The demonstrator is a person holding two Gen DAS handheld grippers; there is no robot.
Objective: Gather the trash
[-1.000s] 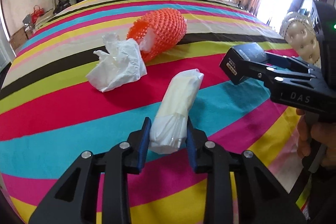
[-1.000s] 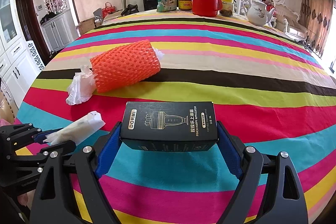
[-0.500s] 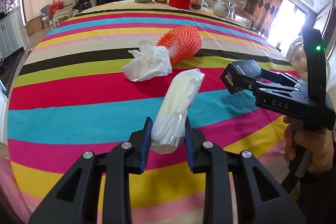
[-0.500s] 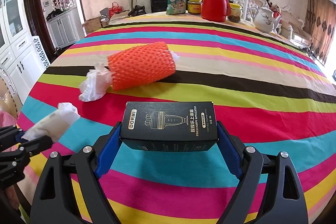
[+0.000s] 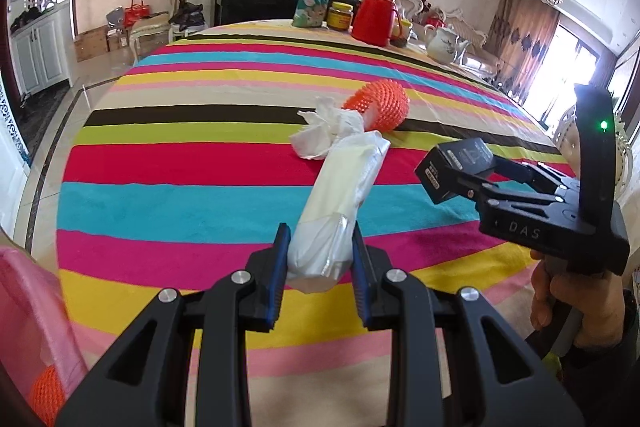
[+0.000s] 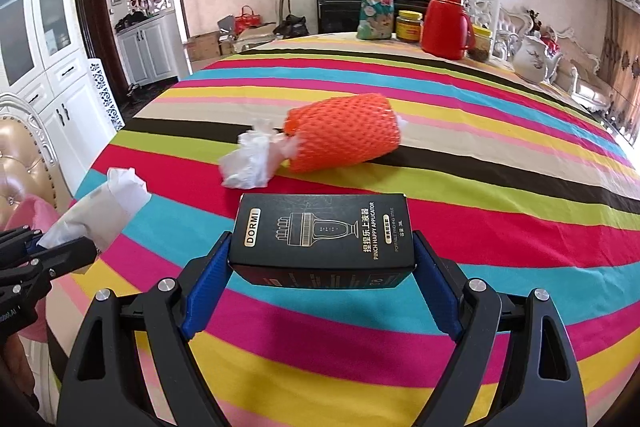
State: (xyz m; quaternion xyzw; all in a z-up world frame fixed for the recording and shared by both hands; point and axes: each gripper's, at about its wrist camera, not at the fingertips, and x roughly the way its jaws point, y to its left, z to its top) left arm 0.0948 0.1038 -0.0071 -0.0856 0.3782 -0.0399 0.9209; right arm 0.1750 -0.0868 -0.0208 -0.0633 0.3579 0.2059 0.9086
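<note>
Nearest, the left gripper has its jaws closed on a white wrapper, and the right gripper has its jaws clamped on the ends of a black box, both held above the near edge of the table. Two pieces are thus collected, while a crumpled tissue and orange foam netting remain mid-table, touching. Compared with a second ago, both grippers have pulled back toward the near edge.

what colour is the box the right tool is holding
The small cardboard box is black with gold print, clearest in the right wrist view.
</note>
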